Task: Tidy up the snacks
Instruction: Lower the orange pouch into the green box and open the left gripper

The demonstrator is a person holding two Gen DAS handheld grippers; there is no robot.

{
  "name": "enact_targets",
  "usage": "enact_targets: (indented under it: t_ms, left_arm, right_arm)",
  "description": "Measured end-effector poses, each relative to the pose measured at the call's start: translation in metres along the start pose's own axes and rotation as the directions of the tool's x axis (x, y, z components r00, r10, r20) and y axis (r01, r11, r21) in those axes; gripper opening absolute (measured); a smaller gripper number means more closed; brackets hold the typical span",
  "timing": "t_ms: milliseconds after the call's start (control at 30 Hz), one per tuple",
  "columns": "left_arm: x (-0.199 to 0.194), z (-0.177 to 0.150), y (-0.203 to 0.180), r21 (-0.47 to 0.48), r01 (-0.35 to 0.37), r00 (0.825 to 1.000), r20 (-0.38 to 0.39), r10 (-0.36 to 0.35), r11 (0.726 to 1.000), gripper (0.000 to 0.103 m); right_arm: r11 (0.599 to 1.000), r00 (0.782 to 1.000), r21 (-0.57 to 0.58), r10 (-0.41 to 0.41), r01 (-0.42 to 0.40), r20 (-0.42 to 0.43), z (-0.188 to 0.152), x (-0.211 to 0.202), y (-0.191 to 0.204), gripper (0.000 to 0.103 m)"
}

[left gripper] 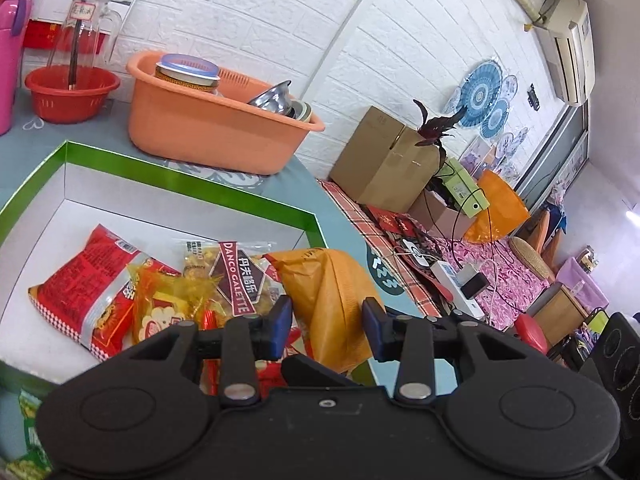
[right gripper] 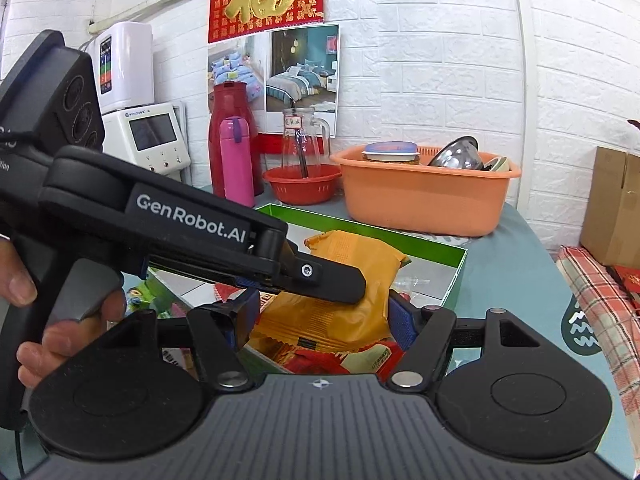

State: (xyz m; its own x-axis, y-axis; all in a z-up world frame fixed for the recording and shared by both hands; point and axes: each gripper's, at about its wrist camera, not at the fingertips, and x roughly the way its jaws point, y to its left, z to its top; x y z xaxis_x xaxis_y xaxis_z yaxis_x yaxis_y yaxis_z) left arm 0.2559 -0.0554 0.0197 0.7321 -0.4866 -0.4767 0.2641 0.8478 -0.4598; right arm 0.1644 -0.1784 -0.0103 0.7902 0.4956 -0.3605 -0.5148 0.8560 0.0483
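- Sitting at the far left of the left wrist view, a red perforated plastic bowl (left gripper: 72,94) stands on the blue-grey table (left gripper: 328,216); a clear glass jug (left gripper: 86,28) stands in it
- Just right of it, an orange rectangular plastic tub (left gripper: 208,136) holds a lidded container (left gripper: 188,74) and a steel bowl (left gripper: 272,98)
- Below, a green-rimmed white cardboard box (left gripper: 188,196) lies open; inside, from the left: a red crinkled snack packet (left gripper: 86,280), a yellow cellophane sweet bag (left gripper: 168,304), a clear galette packet with a brown label (left gripper: 236,276)
- Further right, the left gripper (left gripper: 327,322) grasps an orange-yellow snack pouch (left gripper: 332,300), raised at the box's right rim; its blue pads (left gripper: 282,318) press both sides
- In the right wrist view, a person's hand (right gripper: 36,312) works that gripper's trigger at the left
- Rightwards, the right gripper (right gripper: 322,322) brackets the same pouch (right gripper: 344,316) over the box (right gripper: 456,280); whether its pads clench it I cannot tell
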Motion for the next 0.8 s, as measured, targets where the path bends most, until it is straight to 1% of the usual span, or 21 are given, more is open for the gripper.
enact_targets:
  t_ms: [33, 67, 100, 133, 200, 233, 300, 367, 433, 533, 600, 667, 800]
  left_arm:
    - [0.002, 0.001, 0.002, 0.002, -0.001, 1.000, -0.003, 0.001, 1.000, 0.041]
    - [0.005, 0.002, 0.004, -0.003, -0.003, 1.000, -0.011, 0.003, 1.000, 0.052]
    - [0.006, 0.001, 0.006, -0.008, -0.008, 1.000, -0.016, 0.008, 1.000, 0.068]
    - [0.007, 0.000, 0.008, -0.013, -0.012, 1.000, -0.018, 0.012, 1.000, 0.103]
    - [0.005, -0.004, 0.010, -0.013, -0.037, 0.999, 0.003, 0.037, 0.999, 0.103]
    - [0.002, -0.007, 0.010, 0.003, -0.048, 0.999, 0.014, 0.048, 0.999, 0.103]
    - [0.000, -0.009, 0.009, 0.021, -0.057, 0.998, 0.006, 0.057, 0.998, 0.103]
    - [-0.005, -0.009, 0.008, 0.017, -0.065, 0.998, -0.002, 0.065, 0.998, 0.103]
    - [-0.016, -0.008, 0.004, 0.021, -0.057, 0.998, 0.009, 0.057, 0.998, 0.103]
    - [-0.040, -0.008, -0.006, 0.038, -0.061, 0.998, 0.032, 0.060, 0.997, 0.103]
    - [-0.060, -0.009, -0.014, 0.058, -0.060, 0.997, 0.051, 0.057, 0.997, 0.103]
    - [-0.080, -0.013, -0.019, 0.075, -0.058, 0.996, 0.065, 0.053, 0.995, 0.103]
    - [-0.118, -0.024, -0.021, 0.081, -0.085, 0.994, 0.074, 0.079, 0.993, 0.103]
  right_arm:
    - [1.000, 1.000, 0.003, 0.000, 0.000, 0.003, 0.000, 0.003, -0.001, 0.103]
    - [1.000, 1.000, 0.005, 0.000, 0.000, 0.008, -0.002, 0.006, -0.003, 0.103]
    - [1.000, 1.000, 0.003, 0.001, -0.001, 0.007, -0.003, 0.010, -0.004, 0.103]
    - [1.000, 1.000, -0.002, -0.002, 0.002, -0.004, -0.004, 0.014, -0.004, 0.103]
    - [1.000, 0.999, -0.012, -0.028, 0.027, -0.035, -0.006, 0.022, -0.005, 0.103]
    - [0.999, 0.998, -0.017, -0.039, 0.039, -0.042, -0.008, 0.024, -0.004, 0.103]
    - [0.999, 0.998, -0.021, -0.045, 0.044, -0.043, -0.012, 0.025, -0.004, 0.103]
    - [0.998, 0.998, -0.032, -0.048, 0.047, -0.046, -0.012, 0.022, -0.002, 0.103]
    - [0.998, 0.997, -0.035, -0.059, 0.058, -0.046, -0.008, 0.016, 0.001, 0.103]
    - [0.997, 0.998, -0.041, -0.064, 0.064, -0.012, 0.000, -0.003, 0.006, 0.103]
    - [0.998, 0.999, -0.040, -0.050, 0.051, 0.013, 0.005, -0.021, 0.010, 0.103]
    - [0.997, 0.998, -0.050, -0.058, 0.059, 0.013, 0.010, -0.039, 0.016, 0.103]
    - [0.995, 0.998, -0.081, -0.053, 0.054, 0.013, 0.012, -0.071, 0.033, 0.103]
